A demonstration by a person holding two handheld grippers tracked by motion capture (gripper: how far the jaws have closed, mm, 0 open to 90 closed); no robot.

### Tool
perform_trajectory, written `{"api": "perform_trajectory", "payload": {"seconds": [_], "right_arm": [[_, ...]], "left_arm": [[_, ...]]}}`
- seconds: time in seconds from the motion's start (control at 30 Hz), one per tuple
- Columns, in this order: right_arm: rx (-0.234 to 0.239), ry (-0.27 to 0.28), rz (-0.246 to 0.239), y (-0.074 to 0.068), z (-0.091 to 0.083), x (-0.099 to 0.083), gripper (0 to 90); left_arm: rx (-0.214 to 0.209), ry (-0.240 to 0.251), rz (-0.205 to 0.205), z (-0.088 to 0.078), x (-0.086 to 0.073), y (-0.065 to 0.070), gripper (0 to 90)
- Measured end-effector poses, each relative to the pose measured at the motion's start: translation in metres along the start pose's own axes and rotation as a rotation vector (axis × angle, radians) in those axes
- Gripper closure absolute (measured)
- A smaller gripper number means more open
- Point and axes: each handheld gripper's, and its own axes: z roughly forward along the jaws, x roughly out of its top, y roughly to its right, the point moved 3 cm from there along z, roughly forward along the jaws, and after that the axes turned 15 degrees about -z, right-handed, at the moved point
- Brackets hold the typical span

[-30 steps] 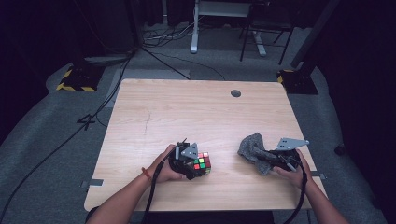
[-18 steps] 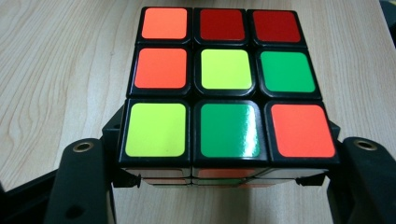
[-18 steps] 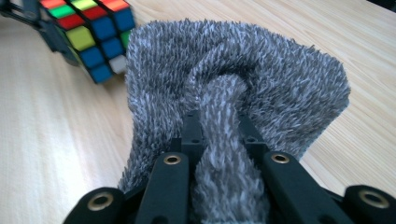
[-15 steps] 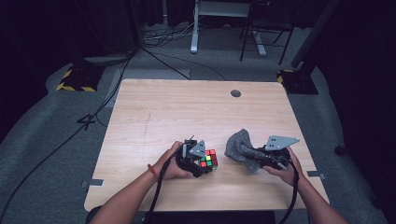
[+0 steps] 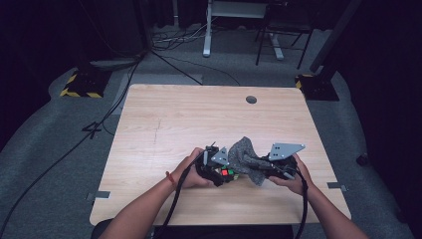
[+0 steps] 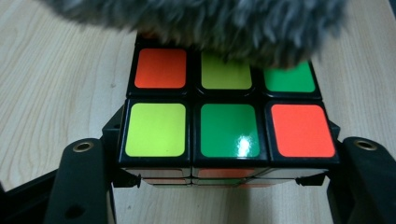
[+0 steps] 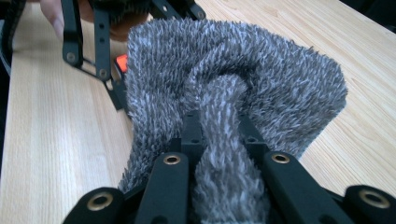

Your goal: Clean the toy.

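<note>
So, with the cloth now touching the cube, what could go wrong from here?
The left gripper clamps the cube low at its sides, so a hard wipe may twist it loose. The grey cloth is pinched by one bunched fold in the right gripper and may slip out. Its loose pile could also snag on the cube's edges.

Bare wooden table (image 5: 199, 119), floor cables (image 5: 164, 47)

Table (image 5: 164, 124) brightly lit, surroundings dark; cloth (image 6: 210, 18) blurred, cube (image 6: 243, 144) glare.
</note>
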Motion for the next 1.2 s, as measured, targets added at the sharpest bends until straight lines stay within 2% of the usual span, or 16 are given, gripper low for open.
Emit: {"api": "perform_trajectory", "payload": {"seconds": [0.1, 0.3, 0.37, 0.5, 0.6, 0.8, 0.87, 0.93, 1.03, 1.1, 1.2], "right_arm": [[0.008, -0.005, -0.013, -0.001, 0.005, 0.006, 77.8], [0.038, -0.022, -0.051, -0.007, 0.016, 0.020, 77.7], [0.042, -0.023, -0.048, -0.008, 0.019, 0.024, 77.6], [0.003, -0.073, -0.104, -0.011, 0.023, 0.028, 77.5], [0.008, -0.091, -0.072, -0.008, 0.025, 0.022, 77.6], [-0.027, -0.122, -0.040, 0.001, 0.019, 0.008, 77.6], [-0.029, -0.115, -0.037, 0.001, 0.017, 0.007, 77.6], [-0.035, -0.116, -0.050, 0.000, 0.016, 0.009, 77.6], [-0.020, -0.100, -0.071, -0.005, 0.018, 0.016, 77.7], [-0.019, -0.100, -0.098, -0.010, 0.019, 0.021, 77.9], [0.008, -0.084, -0.119, -0.017, 0.019, 0.028, 78.0]], "left_arm": [[0.002, -0.018, 0.000, 0.002, 0.000, 0.001, 33.8], [0.012, -0.023, 0.000, 0.004, -0.001, 0.002, 33.8], [0.018, -0.018, -0.006, 0.004, -0.002, 0.002, 33.8], [0.029, -0.028, -0.009, 0.004, -0.004, 0.002, 33.8], [0.027, -0.032, 0.001, 0.003, -0.005, 0.004, 33.9], [-0.003, -0.011, 0.010, -0.003, -0.004, 0.008, 33.9], [-0.010, -0.020, 0.019, -0.001, -0.004, 0.011, 33.9], [-0.016, -0.025, 0.023, 0.001, -0.005, 0.013, 33.9], [-0.007, -0.042, 0.036, 0.005, -0.003, 0.016, 33.9], [-0.007, -0.047, 0.036, 0.005, -0.003, 0.015, 33.8], [0.017, -0.049, 0.022, 0.003, -0.004, 0.010, 33.8]]}}
